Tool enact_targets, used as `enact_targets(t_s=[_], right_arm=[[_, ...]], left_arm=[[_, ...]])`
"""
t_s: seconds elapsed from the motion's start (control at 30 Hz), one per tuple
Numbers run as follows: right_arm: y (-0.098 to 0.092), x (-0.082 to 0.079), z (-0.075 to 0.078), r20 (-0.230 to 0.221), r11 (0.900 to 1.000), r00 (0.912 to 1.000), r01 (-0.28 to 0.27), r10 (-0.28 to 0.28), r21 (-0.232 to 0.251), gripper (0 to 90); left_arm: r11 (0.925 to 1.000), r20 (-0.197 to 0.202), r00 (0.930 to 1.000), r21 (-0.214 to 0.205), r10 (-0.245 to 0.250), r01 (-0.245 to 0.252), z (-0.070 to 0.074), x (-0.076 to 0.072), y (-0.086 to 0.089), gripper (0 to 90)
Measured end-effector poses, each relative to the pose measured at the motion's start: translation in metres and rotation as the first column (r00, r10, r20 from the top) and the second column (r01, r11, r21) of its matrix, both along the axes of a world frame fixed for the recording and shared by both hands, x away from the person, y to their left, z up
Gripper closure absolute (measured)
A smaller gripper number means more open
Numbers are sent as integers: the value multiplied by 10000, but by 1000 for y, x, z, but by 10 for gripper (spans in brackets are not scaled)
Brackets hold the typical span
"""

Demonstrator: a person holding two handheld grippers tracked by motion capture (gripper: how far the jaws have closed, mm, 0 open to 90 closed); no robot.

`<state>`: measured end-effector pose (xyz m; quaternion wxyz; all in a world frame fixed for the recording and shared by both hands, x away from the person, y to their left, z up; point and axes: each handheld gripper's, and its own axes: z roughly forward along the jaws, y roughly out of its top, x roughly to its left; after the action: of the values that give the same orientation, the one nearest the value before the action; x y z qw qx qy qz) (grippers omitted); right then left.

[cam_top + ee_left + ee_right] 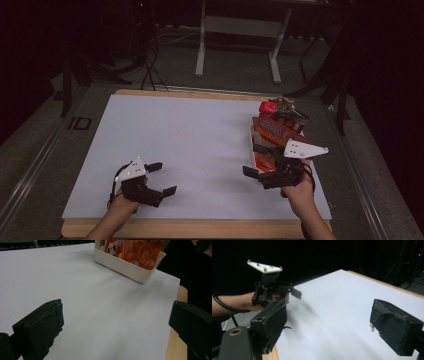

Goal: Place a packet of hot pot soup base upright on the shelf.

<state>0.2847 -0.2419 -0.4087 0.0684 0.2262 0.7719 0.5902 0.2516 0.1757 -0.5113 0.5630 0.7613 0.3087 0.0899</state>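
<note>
Nearest you, at about seven o'clock on the white tabletop (190, 145), your left gripper (159, 178) hovers low with its jaws spread apart and nothing between them. From its own view the two black jaws stand wide over bare white surface, and the cream bin (130, 266) sits ahead at roughly one o'clock, orange snack packets (140, 252) standing upright inside it.

At about five o'clock your right gripper (256, 160) is also spread wide and empty; its own view shows only white tabletop between the jaws, with your left gripper (287, 293) beyond it at ten o'clock. In the high view this gripper sits right at the near end of the bin (254, 150), its jaws pointing left, away from the packets.

Farther out, at two o'clock, the bin runs along the right edge of the table. It is packed: an orange packet (272, 130) lies on top, dark and red wrappers (282, 112) are heaped at the far end, rising above the rim.

My reading is that the snacks are all in the bin and none lies loose on the table, so either the gathering is finished or an unpacking has yet to begin. Neither hand carries anything at present. Beyond the table, a desk frame (240, 30) stands on the dim floor.
</note>
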Motion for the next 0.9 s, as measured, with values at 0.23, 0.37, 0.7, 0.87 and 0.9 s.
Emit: enact_targets(t_s=[0.23,0.37,0.7,0.87,0.9], right_arm=[[3,-2,-24,-362,9995,9993,-45,33,-309,141],[4,-3,-33,-447,9987,9989,-143,121,-480,141],[0,-8,-50,-625,9958,9980,-157,101,-898,140],[-3,-10,-55,-781,9959,9968,-246,178,-870,141],[-4,-11,-57,-853,9957,9961,-299,223,-880,141]], left_arm=[[10000,36,10000,63,-57,57,0,-1,-1,1],[10000,35,10000,37,-64,64,0,-1,-1,1],[10000,44,10000,39,-89,89,0,-2,-1,1],[9999,78,9999,42,-104,103,0,-3,-1,1],[9999,79,9999,36,-122,122,0,-3,-1,1]])
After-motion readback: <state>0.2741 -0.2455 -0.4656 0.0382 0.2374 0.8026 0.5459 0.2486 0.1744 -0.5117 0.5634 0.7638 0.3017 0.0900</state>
